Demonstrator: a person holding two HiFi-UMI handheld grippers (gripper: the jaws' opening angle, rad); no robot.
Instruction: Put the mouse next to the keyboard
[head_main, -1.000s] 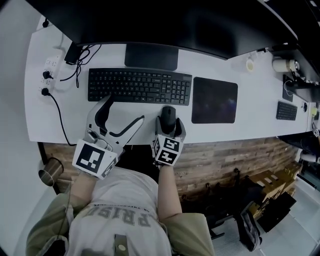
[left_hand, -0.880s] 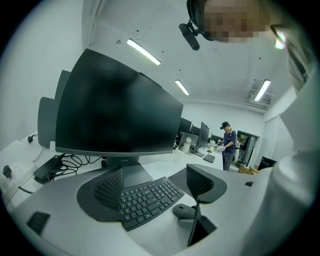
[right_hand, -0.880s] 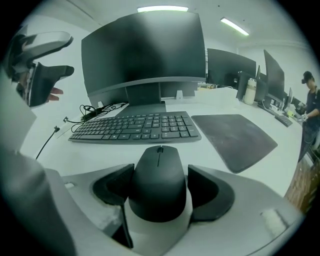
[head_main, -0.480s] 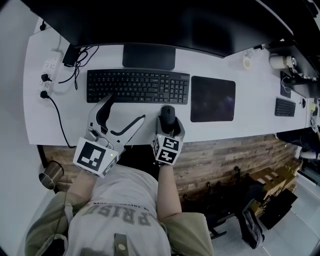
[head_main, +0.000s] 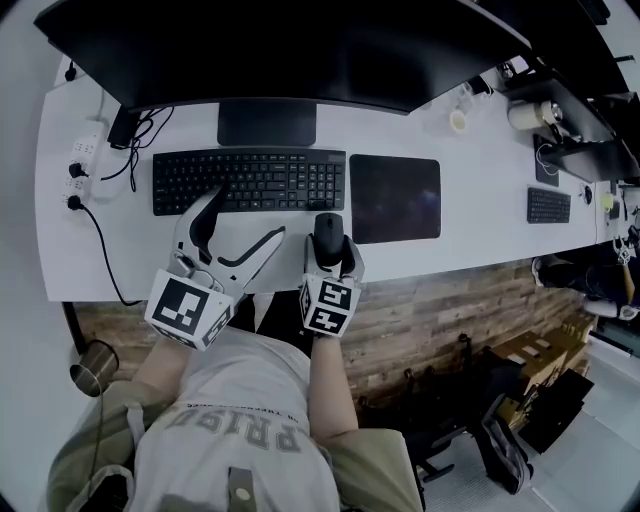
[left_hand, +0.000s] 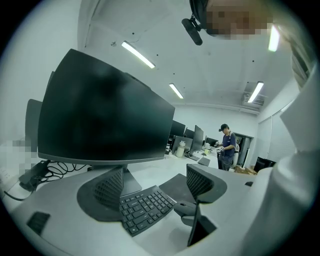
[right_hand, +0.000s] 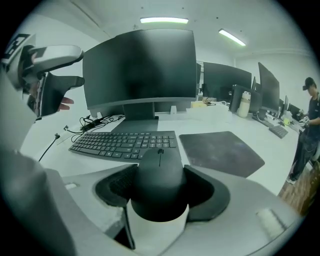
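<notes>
A black mouse (head_main: 327, 230) lies on the white desk just below the right end of the black keyboard (head_main: 248, 181). My right gripper (head_main: 331, 250) is shut on the mouse, one pad against each side. In the right gripper view the mouse (right_hand: 159, 177) fills the gap between the pads, with the keyboard (right_hand: 122, 142) just beyond it. My left gripper (head_main: 248, 212) stands open over the desk in front of the keyboard, holding nothing. The left gripper view shows the keyboard (left_hand: 145, 207) and the mouse (left_hand: 186, 205) between its spread jaws.
A dark mouse pad (head_main: 394, 197) lies right of the keyboard. A large monitor (head_main: 280, 50) stands behind it, and a power strip (head_main: 78, 165) with cables sits at the far left. A small keyboard (head_main: 549, 205) is far right. A metal cup (head_main: 92, 365) stands below the desk edge.
The head view has swung, shifting the desk left in the picture. The right gripper and mouse sit slightly nearer the keyboard's right end. The left gripper keeps its place.
</notes>
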